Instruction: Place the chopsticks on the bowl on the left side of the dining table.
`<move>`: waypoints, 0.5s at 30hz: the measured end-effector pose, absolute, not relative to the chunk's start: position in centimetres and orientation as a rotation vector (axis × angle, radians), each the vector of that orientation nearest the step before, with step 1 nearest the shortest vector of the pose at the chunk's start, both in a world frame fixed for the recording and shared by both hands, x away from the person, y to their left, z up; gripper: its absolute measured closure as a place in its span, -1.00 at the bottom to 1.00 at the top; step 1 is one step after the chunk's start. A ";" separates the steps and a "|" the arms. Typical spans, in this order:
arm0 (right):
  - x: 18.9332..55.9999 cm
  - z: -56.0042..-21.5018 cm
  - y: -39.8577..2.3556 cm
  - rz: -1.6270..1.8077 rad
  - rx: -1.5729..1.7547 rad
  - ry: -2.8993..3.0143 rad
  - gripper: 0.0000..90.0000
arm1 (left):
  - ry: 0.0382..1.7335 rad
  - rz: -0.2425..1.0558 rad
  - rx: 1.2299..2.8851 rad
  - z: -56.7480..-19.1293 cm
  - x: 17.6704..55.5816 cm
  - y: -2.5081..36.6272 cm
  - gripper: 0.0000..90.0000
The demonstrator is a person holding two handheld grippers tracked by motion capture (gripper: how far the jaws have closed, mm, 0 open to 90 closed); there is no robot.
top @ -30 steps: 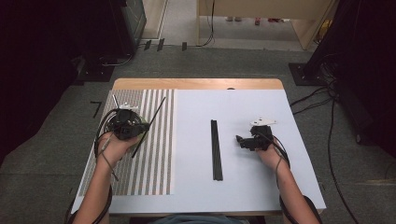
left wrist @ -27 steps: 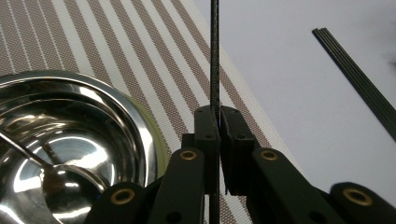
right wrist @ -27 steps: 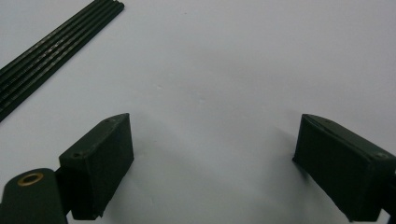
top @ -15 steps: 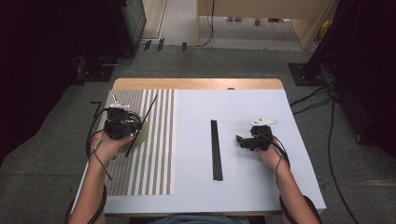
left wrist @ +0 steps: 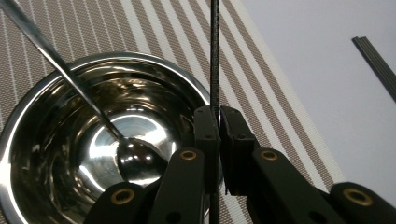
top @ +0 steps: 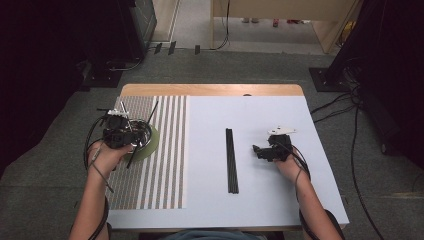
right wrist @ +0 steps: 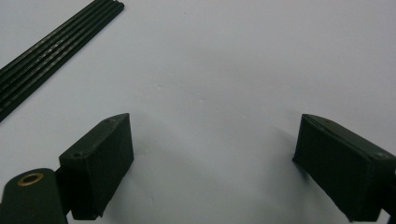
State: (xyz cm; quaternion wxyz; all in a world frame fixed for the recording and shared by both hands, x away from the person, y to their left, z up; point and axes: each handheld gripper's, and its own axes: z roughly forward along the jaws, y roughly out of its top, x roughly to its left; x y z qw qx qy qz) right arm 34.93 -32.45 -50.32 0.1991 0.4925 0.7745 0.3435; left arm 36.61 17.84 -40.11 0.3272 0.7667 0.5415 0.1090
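Note:
My left gripper [top: 131,137] [left wrist: 219,116] is shut on a thin black stick [top: 154,110] [left wrist: 215,56], which crosses the rim of a steel bowl [top: 145,134] [left wrist: 56,116]. The bowl stands on a green disc on the striped placemat [top: 165,150] [left wrist: 261,56]. A metal spoon [left wrist: 135,158] lies in the bowl, its handle leaning out over the far rim. A bundle of black sticks [top: 231,160] [right wrist: 56,56] [left wrist: 378,60] lies on the white table top [top: 260,110]. Right of that bundle, my right gripper [top: 256,150] [right wrist: 212,140] rests low over the table, open, nothing between its jaws.
Grey carpet surrounds the table, with cables [top: 340,107] on the floor to the right and dark equipment [top: 50,50] at the back left. A strip of bare wood [top: 210,90] runs along the table's far edge.
My left hand has carried the gripper and its stick to the left over the placemat. The right hand and the bundle of sticks have stayed where they were.

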 end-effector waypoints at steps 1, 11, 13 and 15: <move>34.9 -50.3 -32.5 0.960 1.377 2.167 -0.75 | 1.420 0.292 2.008 -40.1 36.6 17.9 0.95; 34.9 -50.3 -32.4 0.961 1.377 2.166 -0.75 | 1.466 0.321 2.000 -40.3 36.8 19.2 0.95; 34.9 -50.3 -32.4 0.961 1.377 2.165 -0.75 | 1.471 0.319 1.997 -40.4 36.9 19.4 0.95; 34.9 -50.3 -32.4 0.961 1.377 2.165 -0.75 | 1.475 0.321 1.994 -40.5 36.9 19.5 0.95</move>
